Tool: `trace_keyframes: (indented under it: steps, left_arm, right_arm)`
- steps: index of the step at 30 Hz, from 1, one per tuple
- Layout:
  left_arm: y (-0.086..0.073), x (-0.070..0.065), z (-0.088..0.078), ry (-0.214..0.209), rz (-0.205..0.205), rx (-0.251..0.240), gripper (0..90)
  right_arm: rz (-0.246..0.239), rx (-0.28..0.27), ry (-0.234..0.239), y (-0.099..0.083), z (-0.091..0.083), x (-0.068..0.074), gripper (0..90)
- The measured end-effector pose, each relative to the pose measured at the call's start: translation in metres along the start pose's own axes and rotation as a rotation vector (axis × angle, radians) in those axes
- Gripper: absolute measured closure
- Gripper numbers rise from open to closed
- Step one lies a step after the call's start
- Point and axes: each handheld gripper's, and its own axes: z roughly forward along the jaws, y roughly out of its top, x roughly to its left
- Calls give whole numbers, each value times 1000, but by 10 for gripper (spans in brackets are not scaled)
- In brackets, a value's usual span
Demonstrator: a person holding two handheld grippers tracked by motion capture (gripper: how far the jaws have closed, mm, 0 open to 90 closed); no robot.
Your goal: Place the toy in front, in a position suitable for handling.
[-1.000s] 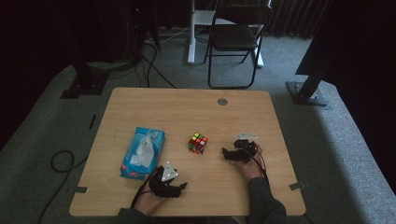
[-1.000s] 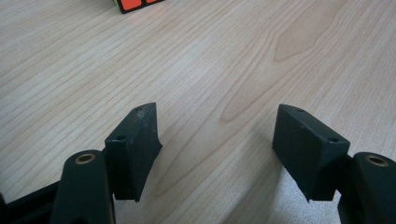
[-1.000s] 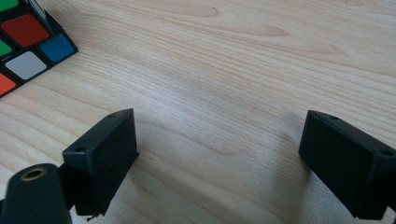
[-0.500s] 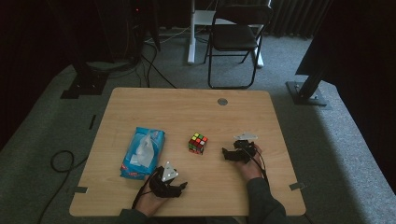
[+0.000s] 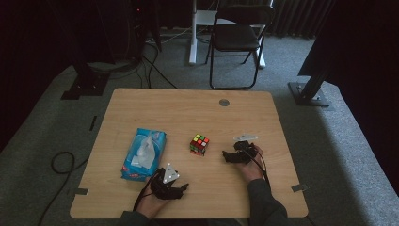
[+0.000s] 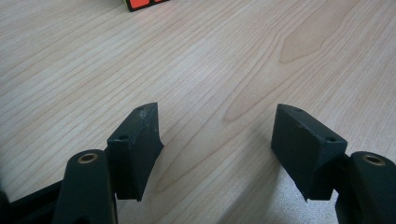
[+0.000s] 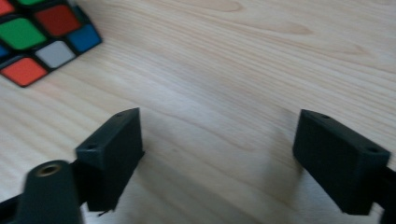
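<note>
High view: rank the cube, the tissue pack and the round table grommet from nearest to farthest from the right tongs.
1. Cube, just left of the right tongs.
2. Grommet, up near the table's far edge.
3. Tissue pack, far left, past the cube.

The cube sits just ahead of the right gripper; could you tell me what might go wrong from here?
1. The cube stands off to one side of the right gripper, whose open jaws have just been closing with nothing between them; a straight push could knock it away.
2. The tissue pack lies close beside the left gripper, so a swing could snag it.
</note>
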Motion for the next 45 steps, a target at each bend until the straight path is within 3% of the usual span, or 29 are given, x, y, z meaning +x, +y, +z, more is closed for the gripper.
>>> trace_keyframes:
  steps: [2, 11, 18, 23, 27, 31, 34, 45]
  left_arm:
    - [0, 0, 0, 0, 0, 0, 328]
    - [0, 0, 0, 0, 2, 1, 328]
    - [0, 0, 0, 0, 2, 1, 328]
    - [0, 0, 0, 0, 0, 0, 328]
    - [0, 0, 0, -1, 1, 3, 328]
    - [0, 0, 0, -1, 1, 3, 328]
    - [0, 0, 0, -1, 1, 2, 328]
    - [0, 0, 0, 0, 1, 2, 327]
  right_arm:
    - [6, -3, 43, 2, -1, 5, 173]
    - [-78, -68, 135, 15, -7, 27, 169]
    - [-173, -93, 219, 27, -1, 52, 135]
    - [-211, -97, 238, 35, 11, 63, 125]
    - [-221, -64, 247, 37, 26, 64, 122]
    - [-244, -54, 261, 38, 33, 66, 185]
    - [-240, -63, 271, 38, 34, 64, 267]
    - [-280, -81, 253, 30, 26, 66, 342]
